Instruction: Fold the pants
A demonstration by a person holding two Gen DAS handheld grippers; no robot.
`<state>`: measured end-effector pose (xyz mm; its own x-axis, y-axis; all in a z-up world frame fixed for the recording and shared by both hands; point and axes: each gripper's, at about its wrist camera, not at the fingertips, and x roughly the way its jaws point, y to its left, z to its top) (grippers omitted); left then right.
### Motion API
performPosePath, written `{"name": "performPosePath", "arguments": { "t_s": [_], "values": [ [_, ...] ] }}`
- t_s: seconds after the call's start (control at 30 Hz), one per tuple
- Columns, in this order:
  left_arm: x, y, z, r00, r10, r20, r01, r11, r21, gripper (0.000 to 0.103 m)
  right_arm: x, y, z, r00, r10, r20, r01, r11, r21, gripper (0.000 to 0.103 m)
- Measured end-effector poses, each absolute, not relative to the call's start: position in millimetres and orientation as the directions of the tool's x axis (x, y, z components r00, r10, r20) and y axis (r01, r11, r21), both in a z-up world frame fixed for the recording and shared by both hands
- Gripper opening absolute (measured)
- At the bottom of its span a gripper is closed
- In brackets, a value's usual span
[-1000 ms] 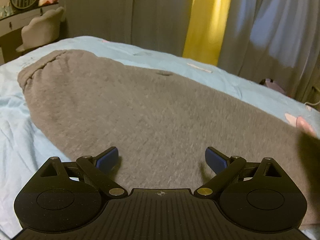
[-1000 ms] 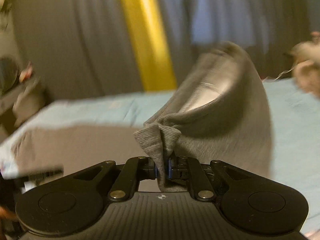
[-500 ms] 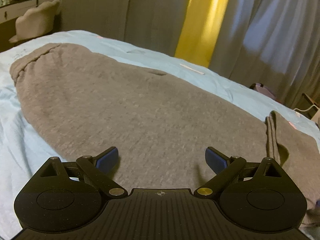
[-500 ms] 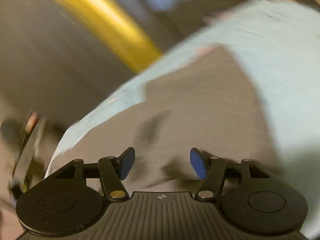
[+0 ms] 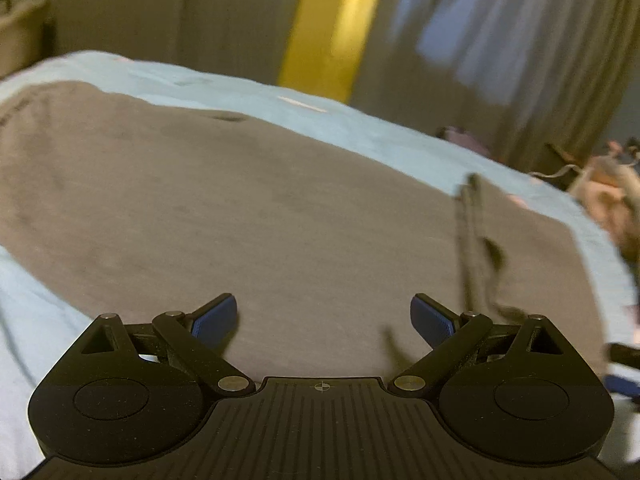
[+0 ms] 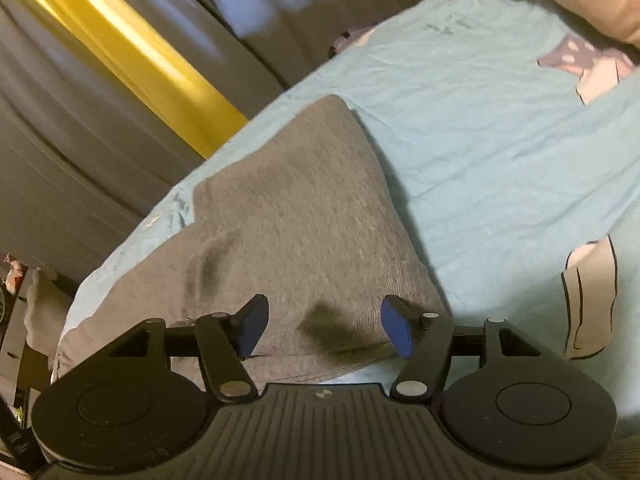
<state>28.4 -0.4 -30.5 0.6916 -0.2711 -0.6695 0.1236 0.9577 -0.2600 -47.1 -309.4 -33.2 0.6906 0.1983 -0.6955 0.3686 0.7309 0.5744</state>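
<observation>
Bed (image 5: 400,140) with light blue sheet fills the middle band of both views; in the right wrist view the sheet carries pale cartoon-style prints with dark outlines at right edge and upper right, plus small dark marks near top centre that look like writing but are too small and blurred to read. Curtains (image 5: 500,40) grey across the top of both views, with a yellow strip (image 5: 332,24) top centre in the left view and running diagonally from the upper left in the right view. Pants (image 5: 260,220), grey knit, lie flat on the sheet, taking most of the centre of the left wrist view; a dark fold edge runs down at centre right, with a further layer of the same fabric to its right. In the right wrist view the pants (image 6: 300,220) run from lower left up to a corner at centre, sheet beyond it. No brand tag or label visible on the fabric. Left gripper (image 5: 324,316): jaws spread wide, blue pads clear of the cloth, nothing held, over the pants at lower centre. Right gripper (image 6: 324,326): jaws apart about mid-range, nothing gripped, fabric lying below the gap. Left view is motion-blurred, so fine detail at the right edge is not readable.
</observation>
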Motion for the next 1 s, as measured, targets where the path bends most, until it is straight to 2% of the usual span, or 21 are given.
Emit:
{"name": "performPosePath", "arguments": {
  "t_s": [0.13, 0.27, 0.3, 0.47, 0.57, 0.6, 0.63, 0.67, 0.7, 0.73, 0.77, 0.83, 1.0],
  "values": [
    [28, -15, -28, 0.631, -0.388, -0.672, 0.175, 0.915, -0.364, 0.098, -48, -315, -37, 0.698, 0.210, -0.685, 0.393, 0.686, 0.612, 0.066],
    [31, -33, -36, 0.558, -0.472, -0.683, 0.168, 0.870, -0.464, 0.098, -60, -323, -38, 0.729, 0.272, -0.628, 0.382, 0.600, 0.703, 0.089],
    [34, -38, -37, 0.542, -0.488, -0.684, 0.167, 0.860, -0.482, 0.098, -63, -325, -40, 0.735, 0.301, -0.607, 0.369, 0.573, 0.732, 0.091],
    [44, -63, -45, 0.452, -0.596, -0.664, 0.183, 0.790, -0.585, 0.098, -57, -330, -57, 0.702, 0.407, -0.584, 0.388, 0.469, 0.793, 0.091],
    [47, -77, -53, 0.437, -0.589, -0.680, 0.195, 0.800, -0.568, 0.098, -57, -334, -58, 0.739, 0.367, -0.565, 0.388, 0.454, 0.802, 0.090],
    [47, -81, -55, 0.445, -0.574, -0.687, 0.206, 0.812, -0.545, 0.095, -58, -334, -58, 0.747, 0.354, -0.564, 0.389, 0.455, 0.801, 0.086],
    [47, -85, -55, 0.452, -0.560, -0.695, 0.221, 0.825, -0.520, 0.083, -58, -334, -58, 0.750, 0.338, -0.568, 0.398, 0.456, 0.796, 0.080],
    [46, -90, -54, 0.462, -0.542, -0.702, 0.238, 0.838, -0.490, 0.073, -59, -334, -58, 0.748, 0.316, -0.584, 0.414, 0.466, 0.782, 0.061],
    [45, -93, -54, 0.463, -0.527, -0.713, 0.257, 0.849, -0.461, 0.050, -60, -334, -58, 0.741, 0.290, -0.606, 0.436, 0.478, 0.762, 0.037],
    [46, -96, -55, 0.454, -0.523, -0.721, 0.270, 0.852, -0.448, 0.042, -61, -335, -59, 0.732, 0.265, -0.628, 0.462, 0.483, 0.743, 0.028],
    [44, -94, -55, 0.456, -0.524, -0.719, 0.270, 0.851, -0.450, 0.042, -62, -336, -61, 0.726, 0.256, -0.638, 0.481, 0.474, 0.738, 0.023],
    [42, -92, -55, 0.468, -0.532, -0.706, 0.271, 0.846, -0.458, 0.028, -62, -339, -65, 0.723, 0.262, -0.639, 0.499, 0.441, 0.746, 0.023],
    [33, -88, -48, 0.496, -0.536, -0.683, 0.301, 0.844, -0.444, 0.020, -59, -338, -65, 0.708, 0.256, -0.658, 0.505, 0.468, 0.726, 0.024]
  ]
}}
